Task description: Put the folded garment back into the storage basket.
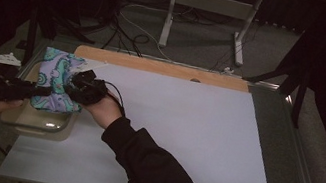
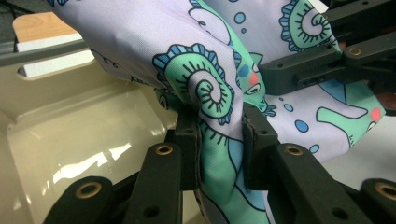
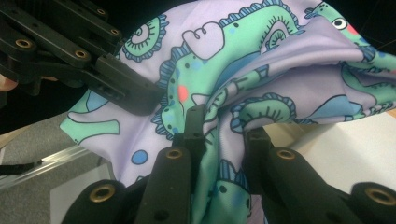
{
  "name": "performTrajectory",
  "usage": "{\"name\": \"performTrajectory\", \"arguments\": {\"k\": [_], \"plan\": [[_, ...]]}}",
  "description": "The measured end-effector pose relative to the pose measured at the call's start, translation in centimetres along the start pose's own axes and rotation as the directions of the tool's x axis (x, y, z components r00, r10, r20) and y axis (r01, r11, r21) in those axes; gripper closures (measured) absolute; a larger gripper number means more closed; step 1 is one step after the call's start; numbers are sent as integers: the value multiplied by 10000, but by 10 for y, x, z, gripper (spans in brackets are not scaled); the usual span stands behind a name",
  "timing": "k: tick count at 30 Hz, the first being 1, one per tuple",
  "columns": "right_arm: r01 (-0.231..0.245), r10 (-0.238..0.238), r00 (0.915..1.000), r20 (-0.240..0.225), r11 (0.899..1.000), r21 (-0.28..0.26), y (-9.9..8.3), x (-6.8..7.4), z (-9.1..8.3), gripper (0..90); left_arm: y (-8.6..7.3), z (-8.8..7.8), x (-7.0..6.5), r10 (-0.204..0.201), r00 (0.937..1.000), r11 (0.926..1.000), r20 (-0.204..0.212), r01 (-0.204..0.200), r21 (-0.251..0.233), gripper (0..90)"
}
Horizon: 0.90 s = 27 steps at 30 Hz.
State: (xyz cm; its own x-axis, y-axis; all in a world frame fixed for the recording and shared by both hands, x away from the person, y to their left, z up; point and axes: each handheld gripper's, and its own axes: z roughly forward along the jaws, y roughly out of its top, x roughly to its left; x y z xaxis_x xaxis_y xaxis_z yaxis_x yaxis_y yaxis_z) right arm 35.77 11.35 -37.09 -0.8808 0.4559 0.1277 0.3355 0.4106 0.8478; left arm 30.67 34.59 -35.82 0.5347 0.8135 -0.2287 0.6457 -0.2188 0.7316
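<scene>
Pinched in the closed jaws of both the left gripper (image 2: 219, 147) and the right gripper (image 3: 223, 137): a seahorse-print cloth (image 1: 55, 80), bunched over a cream plastic bin (image 1: 38, 123) at the table's left edge. Probably light, limp and a little slick; best gathered by a thick fold. Beneath, a pale mat (image 1: 178, 135) on a wooden table (image 1: 155, 65); beyond, grey floor, cables, dark drapes.

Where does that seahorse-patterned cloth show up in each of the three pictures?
High view: the cloth sits far left, over the cream tray, between both grippers.
Left gripper view: it fills the upper middle, pinched in the jaws.
Right gripper view: it spans the centre and right, pinched too.
Shared landmark: the cream tray, also at left in the left gripper view.
</scene>
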Motion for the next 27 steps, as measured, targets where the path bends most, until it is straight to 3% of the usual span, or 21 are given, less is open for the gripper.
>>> {"name": "performTrajectory", "arguments": {"k": [7,10,16,27], "plan": [[123,-123,9999,-23,9999,15,7,14,17,779,-8,-12,13,-139,9997,9999,-198,139,14,725],[262,-262,9996,87,9997,-16,8,20,24,779,-12,-16,19,-185,9996,9998,-227,185,20,725],[91,-82,9991,424,9997,-219,8,32,37,778,-17,-21,30,-303,9991,9995,-313,304,45,725],[66,-48,9969,783,9997,-220,0,36,55,778,-25,-12,46,-494,9980,9984,-385,504,254,724]]}}
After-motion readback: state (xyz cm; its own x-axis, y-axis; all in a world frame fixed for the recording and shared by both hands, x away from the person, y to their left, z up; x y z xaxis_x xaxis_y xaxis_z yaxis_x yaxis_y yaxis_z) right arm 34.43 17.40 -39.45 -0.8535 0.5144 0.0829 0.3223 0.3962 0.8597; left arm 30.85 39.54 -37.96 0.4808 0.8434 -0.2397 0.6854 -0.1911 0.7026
